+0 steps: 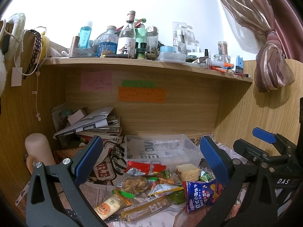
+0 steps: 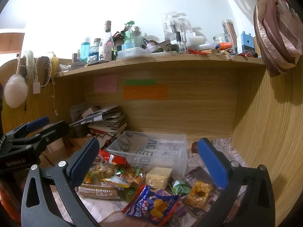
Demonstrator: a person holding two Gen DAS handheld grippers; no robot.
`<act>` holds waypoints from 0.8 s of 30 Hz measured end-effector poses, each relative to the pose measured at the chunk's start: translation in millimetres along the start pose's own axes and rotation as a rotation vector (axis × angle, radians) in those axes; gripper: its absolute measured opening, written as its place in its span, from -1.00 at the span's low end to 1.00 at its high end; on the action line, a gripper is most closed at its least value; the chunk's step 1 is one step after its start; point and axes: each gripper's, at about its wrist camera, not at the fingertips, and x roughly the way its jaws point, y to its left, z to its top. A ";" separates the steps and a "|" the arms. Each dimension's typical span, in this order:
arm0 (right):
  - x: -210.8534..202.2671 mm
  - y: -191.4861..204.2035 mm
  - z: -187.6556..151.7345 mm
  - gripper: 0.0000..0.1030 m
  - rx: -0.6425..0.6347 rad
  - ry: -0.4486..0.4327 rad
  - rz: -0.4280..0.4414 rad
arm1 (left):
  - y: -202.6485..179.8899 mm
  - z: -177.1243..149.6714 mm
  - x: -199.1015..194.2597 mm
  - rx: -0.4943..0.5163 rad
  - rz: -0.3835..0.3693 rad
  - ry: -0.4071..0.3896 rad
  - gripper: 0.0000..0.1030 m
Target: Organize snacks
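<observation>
I read "DAS" on the right claw [image 1: 265, 143], "GenRobot.AI" on the left claw [image 2: 37, 126], "日式小圆饼干" on the blue snack bag [image 1: 201, 193], and "harks" on a shelf package [image 1: 175, 33].

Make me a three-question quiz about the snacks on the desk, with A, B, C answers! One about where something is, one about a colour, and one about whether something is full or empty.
1. Where is the clear plastic box?
A. behind the snack pile
B. on the top shelf
C. under the books

2. What colour is the big biscuit bag at the front?
A. yellow
B. blue
C. pink

3. What is inside the clear plastic box?
A. lots of snacks
B. bottles
C. nothing yet

Answers:
1. A, it sits on the newspaper just behind the pile.
2. B, the bag is blue with a red edge.
3. C, only the newspaper print shows through its bottom, while all the snacks lie outside.
</observation>
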 end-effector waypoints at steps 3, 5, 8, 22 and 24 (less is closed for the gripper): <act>-0.3 0.1 0.2 1.00 0.002 0.002 0.002 | 0.9 -0.3 0.6 0.000 0.002 0.004 1.00; -0.2 -0.1 0.4 1.00 0.004 0.004 0.003 | 1.5 -0.7 1.9 0.000 0.001 0.008 1.00; 0.7 -1.2 -0.4 1.00 0.006 0.008 0.004 | 1.9 -4.0 3.2 0.002 -0.006 0.011 1.00; 39.2 -19.4 -30.7 1.00 0.042 0.161 0.005 | 34.3 -54.1 39.8 -0.013 0.023 0.184 1.00; 45.6 -19.8 -37.9 1.00 0.038 0.197 0.001 | 43.6 -64.0 45.2 -0.019 0.039 0.216 1.00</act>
